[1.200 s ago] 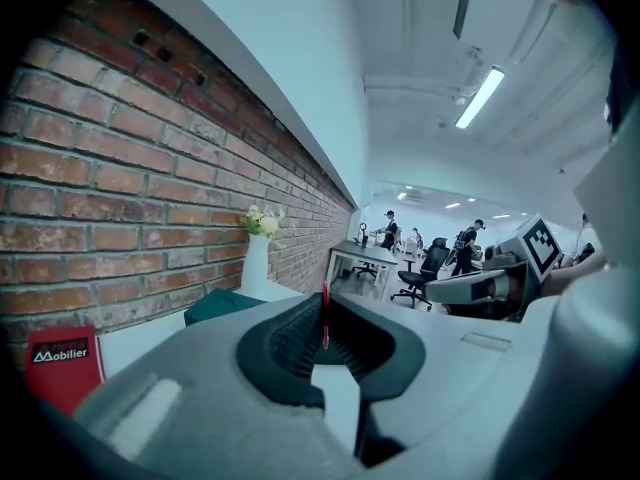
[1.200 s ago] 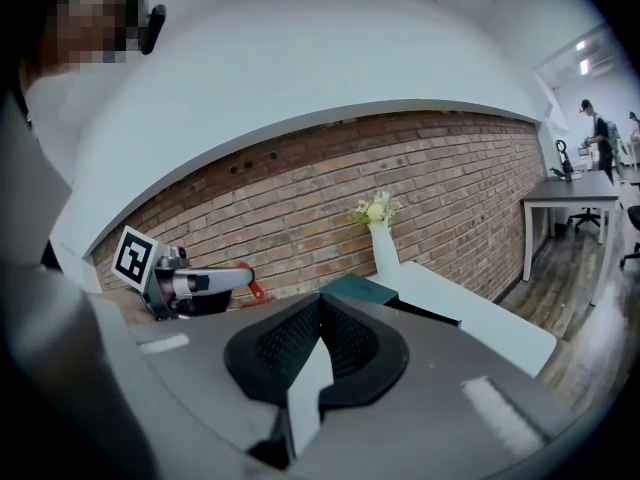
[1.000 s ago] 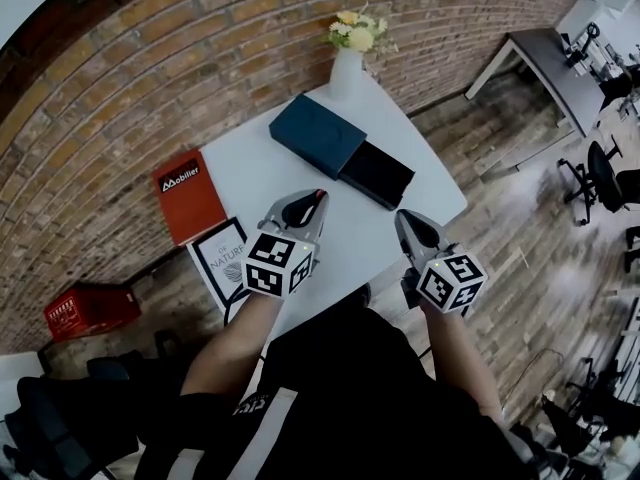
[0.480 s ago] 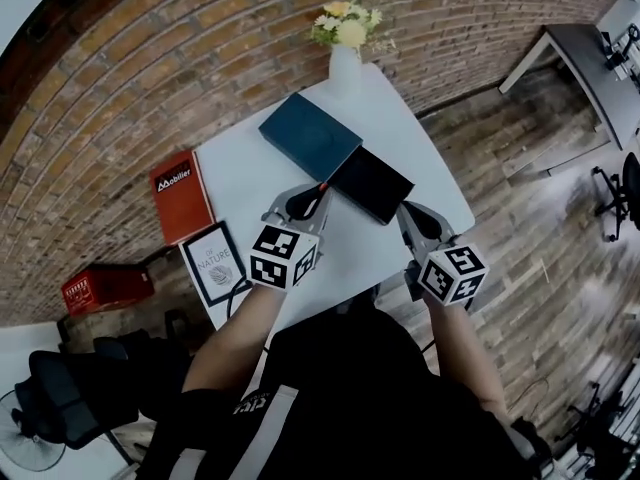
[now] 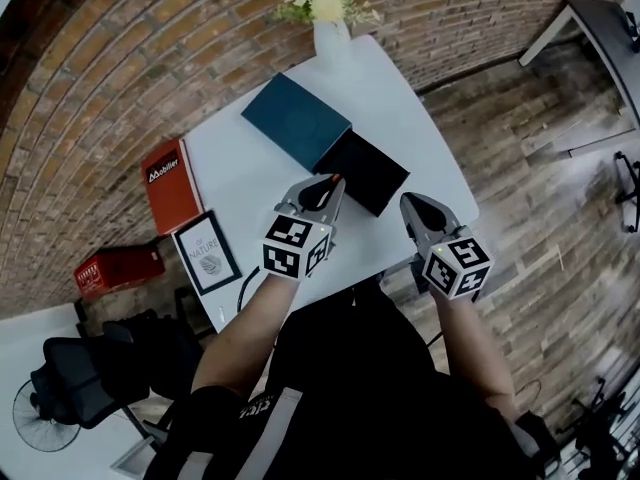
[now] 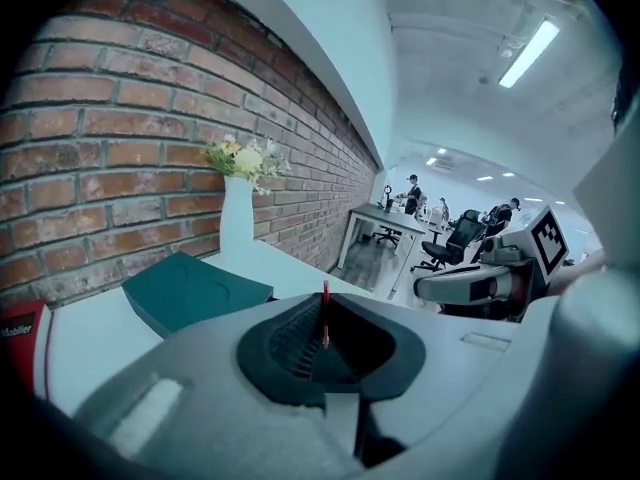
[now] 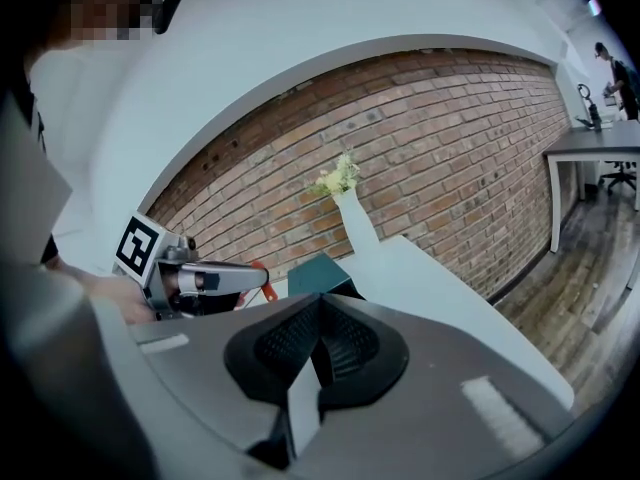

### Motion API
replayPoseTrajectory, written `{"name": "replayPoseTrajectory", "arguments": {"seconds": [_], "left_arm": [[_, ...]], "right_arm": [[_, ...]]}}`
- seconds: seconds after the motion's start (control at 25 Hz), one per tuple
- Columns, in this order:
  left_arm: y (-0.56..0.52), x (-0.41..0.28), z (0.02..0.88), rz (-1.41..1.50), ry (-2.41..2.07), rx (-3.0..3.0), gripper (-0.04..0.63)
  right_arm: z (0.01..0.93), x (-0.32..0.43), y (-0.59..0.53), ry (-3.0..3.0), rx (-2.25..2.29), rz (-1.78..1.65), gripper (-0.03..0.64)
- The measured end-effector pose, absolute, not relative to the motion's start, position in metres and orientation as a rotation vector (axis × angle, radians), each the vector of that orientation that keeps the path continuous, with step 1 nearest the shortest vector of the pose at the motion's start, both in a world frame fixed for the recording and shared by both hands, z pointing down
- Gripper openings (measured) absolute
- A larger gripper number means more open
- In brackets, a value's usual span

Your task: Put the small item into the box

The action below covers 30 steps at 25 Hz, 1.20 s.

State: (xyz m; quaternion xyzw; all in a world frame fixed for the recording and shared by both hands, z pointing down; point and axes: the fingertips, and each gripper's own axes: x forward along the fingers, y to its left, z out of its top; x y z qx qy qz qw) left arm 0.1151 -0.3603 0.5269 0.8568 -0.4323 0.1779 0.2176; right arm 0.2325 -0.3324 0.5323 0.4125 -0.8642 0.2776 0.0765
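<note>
A thin small red item [image 6: 324, 308] is pinched between the jaws of my left gripper [image 5: 335, 181], its tip showing red [image 5: 337, 178] at the near edge of the open black box tray [image 5: 365, 171]. The tray sticks out from its teal sleeve [image 5: 295, 120] on the white table [image 5: 420, 118]. In the left gripper view the teal sleeve [image 6: 195, 293] lies ahead to the left. My right gripper [image 5: 408, 201] hovers shut and empty just right of the tray, over the table's front edge. The right gripper view shows the left gripper [image 7: 200, 276] with the red item [image 7: 262, 267].
A white vase of flowers [image 5: 328, 13] stands at the table's far edge against the brick wall. A red book [image 5: 170, 183] and a framed print [image 5: 205, 251] sit left of the table, a red crate [image 5: 115, 268] beyond them. An office chair [image 5: 85, 368] stands lower left.
My left gripper has carried the red item forward, from over bare table to the near edge of the black tray. The right gripper kept its place beside it.
</note>
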Motion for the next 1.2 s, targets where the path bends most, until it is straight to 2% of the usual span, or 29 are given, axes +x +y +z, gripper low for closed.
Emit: {"name": "replayPoseTrajectory", "arguments": {"seconds": [0.6, 1.2], "left_arm": [[-0.376, 0.177, 0.594, 0.484, -0.935, 2.362, 0.02], [-0.367, 0.202, 0.639, 0.752, -0.797, 2.359, 0.02]], "right_arm": [[0.567, 0.261, -0.332, -2.456, 1.339, 0.901, 0.002], [0.57, 0.265, -0.315, -2.438, 1.34, 0.931, 0.002]]}}
